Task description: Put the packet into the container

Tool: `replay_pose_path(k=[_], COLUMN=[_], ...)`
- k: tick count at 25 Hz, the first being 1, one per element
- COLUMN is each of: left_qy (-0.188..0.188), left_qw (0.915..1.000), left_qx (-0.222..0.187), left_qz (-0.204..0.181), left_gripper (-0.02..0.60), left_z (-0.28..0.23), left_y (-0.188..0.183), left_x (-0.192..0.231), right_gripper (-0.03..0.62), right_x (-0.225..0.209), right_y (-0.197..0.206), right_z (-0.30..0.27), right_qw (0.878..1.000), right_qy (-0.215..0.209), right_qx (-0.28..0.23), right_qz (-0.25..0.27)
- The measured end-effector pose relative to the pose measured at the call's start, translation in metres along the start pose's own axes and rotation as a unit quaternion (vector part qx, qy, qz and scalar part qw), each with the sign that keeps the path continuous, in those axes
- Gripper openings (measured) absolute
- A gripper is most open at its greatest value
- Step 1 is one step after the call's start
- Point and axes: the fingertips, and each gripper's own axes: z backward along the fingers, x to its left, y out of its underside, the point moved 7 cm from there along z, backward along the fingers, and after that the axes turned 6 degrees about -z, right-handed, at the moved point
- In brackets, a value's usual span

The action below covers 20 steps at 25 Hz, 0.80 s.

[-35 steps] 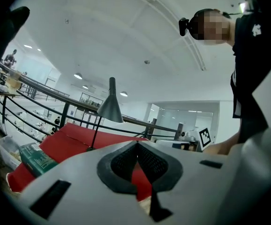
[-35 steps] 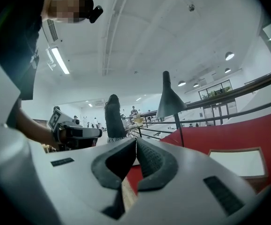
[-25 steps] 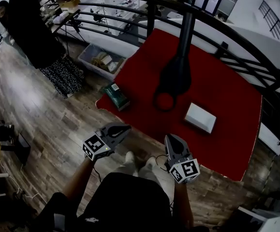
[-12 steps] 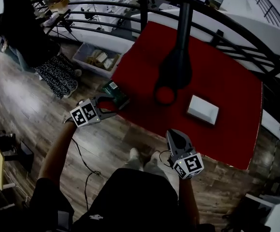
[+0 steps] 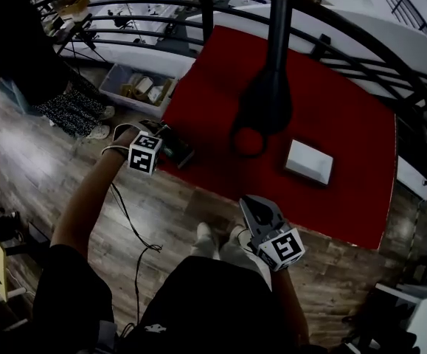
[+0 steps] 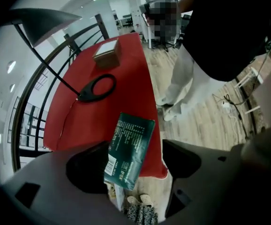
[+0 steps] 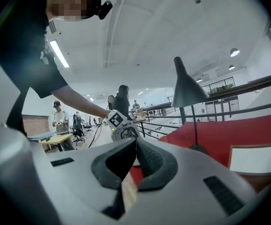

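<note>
A dark green packet (image 5: 178, 150) (image 6: 130, 149) lies at the near left corner of the red table (image 5: 331, 116). My left gripper (image 5: 165, 143) (image 6: 134, 146) hangs over that corner, its jaws opening. The packet shows between them, and the pads do not press on it. A shallow white box (image 5: 309, 161) (image 6: 107, 53) (image 7: 252, 159), the container, sits further along the table, past the round lamp base (image 5: 249, 143) (image 6: 97, 87). Low by my legs, my right gripper (image 5: 256, 206) (image 7: 136, 143) is shut with nothing in it.
A black lamp pole (image 5: 278, 28) rises from the table's middle. A black railing (image 5: 147, 32) curves behind the table. A clear bin (image 5: 136, 87) of goods stands on the wooden floor to the left, near a person in black (image 5: 18, 43). A cable (image 5: 136, 231) trails across the floor.
My left gripper has swung from beside my body out to the table's left corner, and its jaws have opened over the packet. The right gripper has hardly moved.
</note>
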Motion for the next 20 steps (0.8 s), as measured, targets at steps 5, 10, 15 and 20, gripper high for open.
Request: replay_pose_path(k=[5,10,15,20], left_qy=[0.023,0.032,0.059,0.088], left_qw=[0.9983,0.9974,0.9945,0.9924], left_qx=[0.02,0.027,0.022,0.018], left_qz=[-0.049,-0.059,-0.084,-0.084], left_gripper=[0.365,0.365,0.377,0.377], left_z=[-0.023,-0.038,-0.045,-0.056], left_y=[0.001,0.006,0.005,0.004], left_x=[0.011,0.017,0.019,0.02], right_gripper=[0.021,0.021,0.021,0.021], right_x=[0.026,0.05,0.054,0.05], right_y=[-0.001,-0.005,0.002,0.006], right_z=[-0.032,-0.055,-0.054,-0.056], right_qw=[0.999,0.997,0.997,0.997], right_qy=[-0.043,-0.077,-0.074,-0.069], right_qx=[0.003,0.005,0.019,0.02], right_qz=[0.017,0.025,0.013,0.017])
